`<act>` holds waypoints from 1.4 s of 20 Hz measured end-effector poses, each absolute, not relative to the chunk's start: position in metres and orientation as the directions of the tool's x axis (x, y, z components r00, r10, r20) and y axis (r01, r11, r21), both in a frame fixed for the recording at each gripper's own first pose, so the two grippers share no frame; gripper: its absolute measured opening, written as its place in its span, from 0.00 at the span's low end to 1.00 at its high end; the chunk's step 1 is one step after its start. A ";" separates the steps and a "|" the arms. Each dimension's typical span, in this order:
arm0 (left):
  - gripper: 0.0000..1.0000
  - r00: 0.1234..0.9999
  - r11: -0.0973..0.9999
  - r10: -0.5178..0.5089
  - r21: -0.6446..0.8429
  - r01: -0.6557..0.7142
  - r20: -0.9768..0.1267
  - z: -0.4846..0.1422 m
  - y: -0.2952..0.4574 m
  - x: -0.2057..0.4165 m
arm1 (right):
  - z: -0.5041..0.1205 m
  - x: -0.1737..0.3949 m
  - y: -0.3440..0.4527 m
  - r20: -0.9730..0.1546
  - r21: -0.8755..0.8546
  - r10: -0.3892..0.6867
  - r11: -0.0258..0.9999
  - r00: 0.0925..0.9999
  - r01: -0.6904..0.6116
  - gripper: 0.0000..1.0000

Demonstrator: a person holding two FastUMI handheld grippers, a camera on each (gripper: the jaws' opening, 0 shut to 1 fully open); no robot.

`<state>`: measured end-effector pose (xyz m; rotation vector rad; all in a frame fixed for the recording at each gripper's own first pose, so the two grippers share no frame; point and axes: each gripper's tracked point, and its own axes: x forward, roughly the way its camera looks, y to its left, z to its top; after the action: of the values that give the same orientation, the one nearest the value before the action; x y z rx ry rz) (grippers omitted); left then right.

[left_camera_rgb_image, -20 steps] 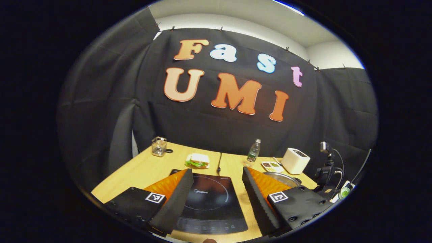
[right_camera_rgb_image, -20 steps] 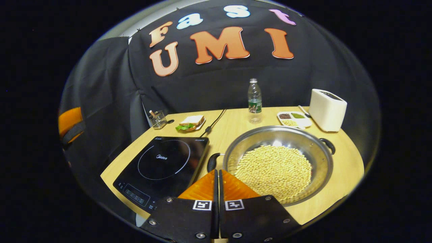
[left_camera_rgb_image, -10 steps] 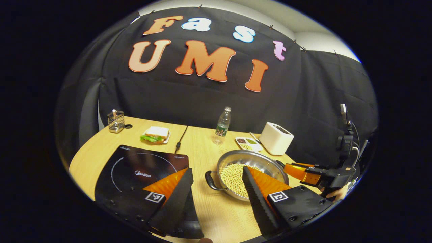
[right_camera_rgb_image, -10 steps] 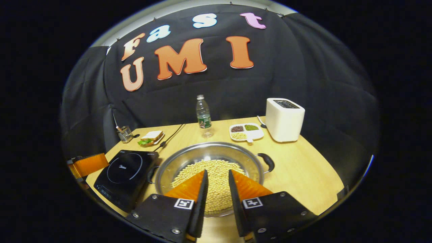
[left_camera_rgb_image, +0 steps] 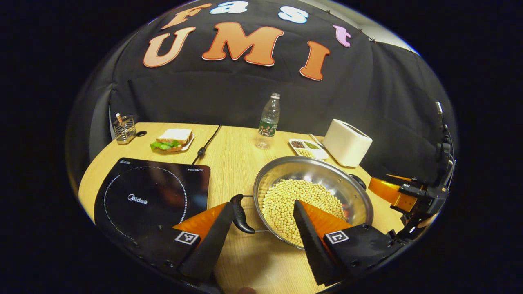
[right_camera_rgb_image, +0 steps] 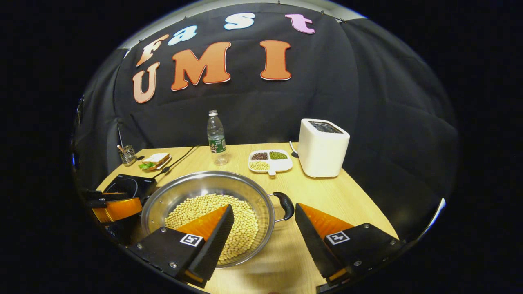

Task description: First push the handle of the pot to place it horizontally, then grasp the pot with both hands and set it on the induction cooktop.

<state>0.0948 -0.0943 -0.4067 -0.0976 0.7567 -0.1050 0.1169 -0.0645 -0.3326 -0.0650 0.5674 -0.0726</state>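
My left tongs (left_camera_rgb_image: 261, 228) and right tongs (right_camera_rgb_image: 263, 228) are both apart, holding nothing. Between them the pot (left_camera_rgb_image: 312, 200) sits on the desk (left_camera_rgb_image: 233, 147), beside the cooktop (left_camera_rgb_image: 151, 196). Full of beans, it looks heavy; I would grip both black handles (right_camera_rgb_image: 284, 205). Behind stand bottle (right_camera_rgb_image: 216, 136) and toaster (right_camera_rgb_image: 322, 149).

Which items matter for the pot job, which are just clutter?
In play: pot of beans, its handles, induction cooktop, left gripper, right gripper, both open.
Clutter: sandwich, water bottle, toaster, divided dish, utensil holder.
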 end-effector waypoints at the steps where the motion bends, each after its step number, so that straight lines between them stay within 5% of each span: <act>1: 0.97 0.711 0.992 -0.118 -0.121 0.046 -0.693 -0.414 -0.093 0.097 | -0.335 0.120 -0.068 -0.537 -0.085 -0.090 0.995 0.839 0.052 0.94; 21: 0.98 0.617 0.990 -0.109 -0.142 -0.004 -0.779 -0.467 -0.090 0.118 | -0.414 0.172 -0.077 -0.703 -0.026 -0.049 0.999 0.709 0.043 0.94; 28: 0.82 0.585 0.996 -0.083 -0.083 0.027 -0.807 -0.479 -0.086 0.124 | -0.418 0.163 -0.081 -0.738 -0.033 -0.023 0.999 0.674 -0.002 0.69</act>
<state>0.1241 -0.0859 -0.4791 -0.0640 0.9435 -0.0643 0.1635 -0.0813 -0.4184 -0.0316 0.8313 -0.0122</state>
